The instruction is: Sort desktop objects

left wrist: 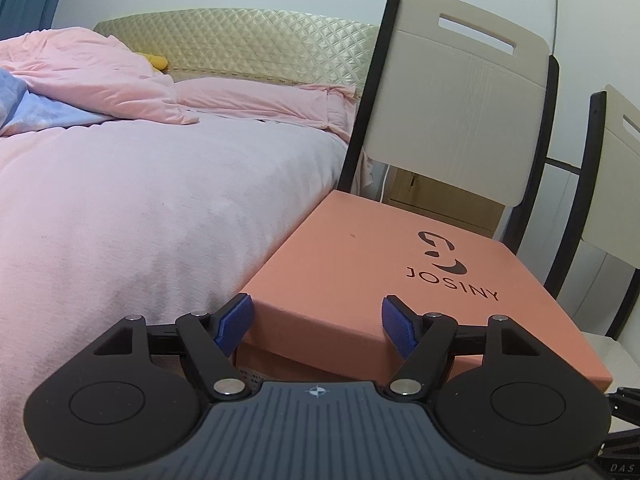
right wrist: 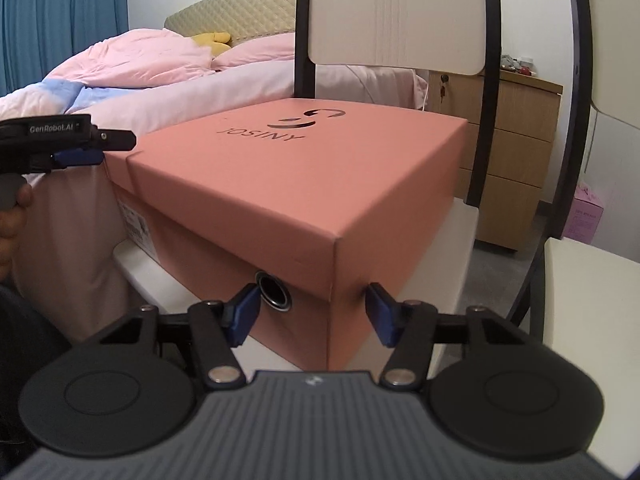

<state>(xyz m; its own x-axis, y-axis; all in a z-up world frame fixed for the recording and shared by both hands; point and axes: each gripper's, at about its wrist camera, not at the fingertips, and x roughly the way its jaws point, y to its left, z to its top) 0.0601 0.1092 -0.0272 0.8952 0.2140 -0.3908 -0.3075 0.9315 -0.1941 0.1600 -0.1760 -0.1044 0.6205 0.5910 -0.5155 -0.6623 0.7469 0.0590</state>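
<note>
Ahead, my salmon cardboard shoebox (right wrist: 296, 184) sits on a white chair seat (right wrist: 460, 248) beside the bed (left wrist: 140, 200) with soft pink bedding and a quilted headboard (left wrist: 248, 40). A wooden drawer cabinet (right wrist: 508, 152) stands far right. My right gripper (right wrist: 310, 312) is clenched across the box's near corner. My left gripper (left wrist: 318, 322) hangs released by the lid's edge.

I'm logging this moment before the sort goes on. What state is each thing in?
Shoebox: lid on, resting on a chair seat.
Left gripper: open, fingers straddling the lid's corner.
Right gripper: fingers either side of the box's lower corner; contact unclear.
Drawers: closed.
Bed: unmade.
</note>
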